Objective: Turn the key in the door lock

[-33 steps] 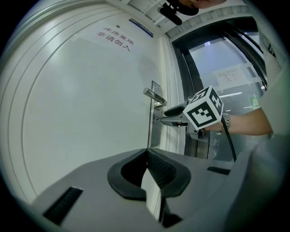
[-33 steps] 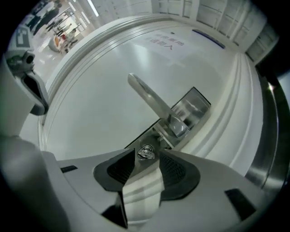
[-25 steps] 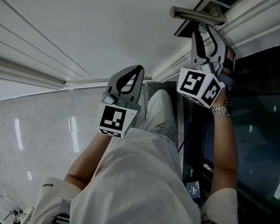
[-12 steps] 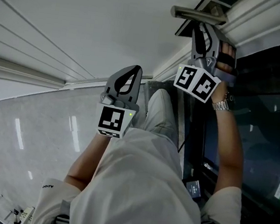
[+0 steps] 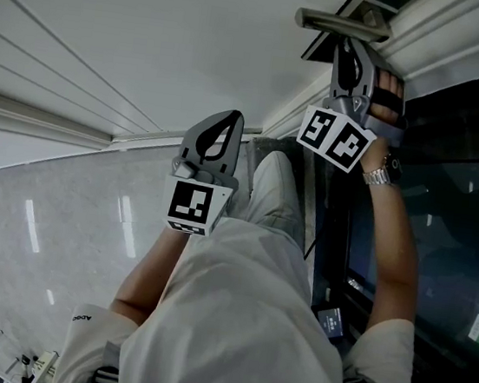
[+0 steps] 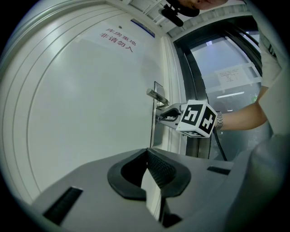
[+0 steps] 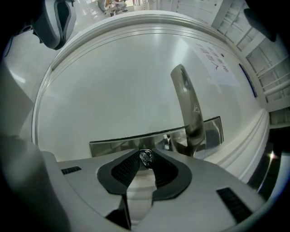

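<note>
Two grippers are in play, but only one is working. The right gripper (image 7: 144, 159) is pressed up to the brushed-metal lock plate (image 7: 113, 146) on the white panelled door (image 7: 113, 77). Its jaws have just been closing. The small silver key (image 7: 146, 155) sits between the tips of its ribbed black pads (image 7: 124, 170), which now appear to pinch the key's head from both sides. The key stands in the lock plate just beside and below the grey metal lever handle (image 7: 186, 104), which sticks out from the same plate. The left gripper (image 6: 146, 156) hangs level and well apart from the lock, out in front of the door. Its jaws are together with nothing between them, and it plays no part here.

My reading is that the step in hand is taking hold of the key, and that the turn itself has hardly begun. The grip looks shallow, with only the pad tips on the key's head.

The next move calls for a roll of the right wrist about the key's own line, with the gripper kept square to the plate so the shaft does not bind or bend. The pinch needs to stay firm, since a thin metal head could slip between the pads under twist. The lever handle is close above, so the gripper body needs room as it rolls.
</note>
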A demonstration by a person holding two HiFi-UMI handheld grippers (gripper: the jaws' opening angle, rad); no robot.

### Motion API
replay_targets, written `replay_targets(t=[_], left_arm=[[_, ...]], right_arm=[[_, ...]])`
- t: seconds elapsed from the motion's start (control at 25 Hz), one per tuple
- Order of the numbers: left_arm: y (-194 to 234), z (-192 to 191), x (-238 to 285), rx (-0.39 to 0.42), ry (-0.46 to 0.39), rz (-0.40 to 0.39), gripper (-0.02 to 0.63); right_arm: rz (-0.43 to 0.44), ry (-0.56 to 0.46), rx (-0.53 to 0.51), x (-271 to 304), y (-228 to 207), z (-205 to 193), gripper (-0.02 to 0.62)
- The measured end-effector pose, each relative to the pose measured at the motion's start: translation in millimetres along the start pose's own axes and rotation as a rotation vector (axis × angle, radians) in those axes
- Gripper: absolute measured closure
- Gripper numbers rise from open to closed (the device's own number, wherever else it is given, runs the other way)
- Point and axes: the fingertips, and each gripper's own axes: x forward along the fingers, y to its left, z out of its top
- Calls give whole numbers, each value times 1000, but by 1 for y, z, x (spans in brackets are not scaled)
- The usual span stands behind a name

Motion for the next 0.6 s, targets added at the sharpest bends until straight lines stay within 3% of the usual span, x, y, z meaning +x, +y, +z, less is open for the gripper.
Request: replay_targets(t=[0.6], left_arm=[[4,-1,-6,-1,1,28,598]], right_arm=[[17,-29,265,0,-5,0,515]])
